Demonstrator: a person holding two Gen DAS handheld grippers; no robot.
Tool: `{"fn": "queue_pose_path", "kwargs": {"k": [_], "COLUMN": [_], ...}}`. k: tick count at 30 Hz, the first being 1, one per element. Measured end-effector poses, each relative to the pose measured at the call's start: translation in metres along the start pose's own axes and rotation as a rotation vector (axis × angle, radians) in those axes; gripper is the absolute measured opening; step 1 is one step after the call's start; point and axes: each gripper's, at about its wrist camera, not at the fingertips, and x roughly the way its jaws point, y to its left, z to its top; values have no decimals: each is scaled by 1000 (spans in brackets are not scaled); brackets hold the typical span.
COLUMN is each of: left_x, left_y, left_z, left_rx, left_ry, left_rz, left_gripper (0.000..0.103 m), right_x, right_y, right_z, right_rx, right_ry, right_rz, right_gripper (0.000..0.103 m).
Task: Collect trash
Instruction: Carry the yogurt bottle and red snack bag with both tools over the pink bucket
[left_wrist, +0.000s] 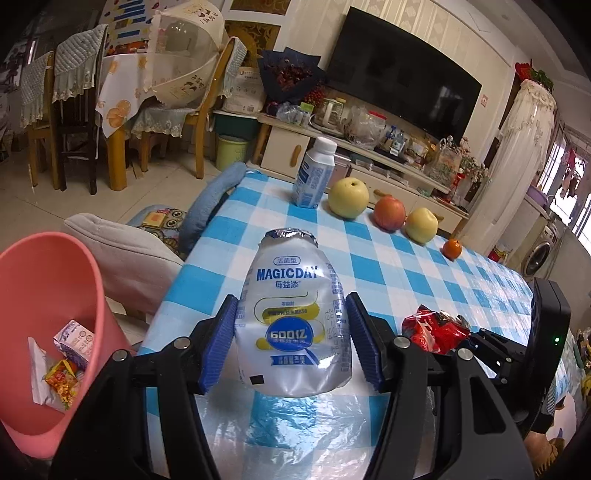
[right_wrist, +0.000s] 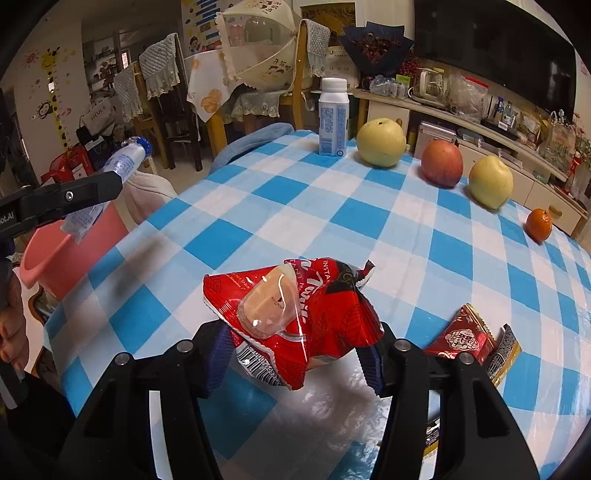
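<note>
Holding a squashed clear plastic drink bottle (left_wrist: 293, 317) with a foil top, the left gripper (left_wrist: 291, 341) has its blue-padded fingers (left_wrist: 221, 343) pressed against the bottle's two sides. The bottle is lifted above the counter (left_wrist: 424, 266), which wears a blue and white checked cloth. To the left, below the counter edge, a pink bin (left_wrist: 55, 317) stands open and already contains a small carton and crumpled wrappers.

The right gripper (right_wrist: 293, 356) has its fingers (right_wrist: 221, 354) closed in on a crumpled red snack bag (right_wrist: 325, 317). A small clear plastic cup (right_wrist: 267, 306) with beige contents rests on top of the bag. Whether the bag is lifted or touching the cloth cannot be told. Just to the right of it, a smaller red and gold wrapper (right_wrist: 469, 341) lies flat on the counter.

Along the far edge stands a white bottle with a blue label (right_wrist: 332, 118), upright. Beside it sit a row of fruit: a yellow-green pear (right_wrist: 382, 142), a red apple (right_wrist: 442, 164), a second yellow-green fruit (right_wrist: 490, 182), and a small orange (right_wrist: 539, 225), each apart from the next.
</note>
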Motion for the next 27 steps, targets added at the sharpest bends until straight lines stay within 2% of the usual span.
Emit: {"fn": "queue_pose_path", "kwargs": {"k": [9,14,21,24,27], "left_x": [-25,-22,-12,-13,-20], "left_y": [26,43,46,46,55], "left_z": [7,5,1,0,2], "left_rx": [-31,-71,-80,-73,-112], "left_ry": [-72,-32,11,2,-36], "left_rz": [68,51,48,64,75], "left_gripper": [60,60,60,60,60], "right_x": [-16,-17,-11,-4,-1], "right_y": [42,59,58,53,48], "right_z": [15,13,0,-5,-9], "right_rx": [-33,-42,-49,-49,-48], "right_ry": [-28,-24,-5,8,15], "right_rz": [52,64,47,54,67], "right_gripper": [59,59,59,59,59]}}
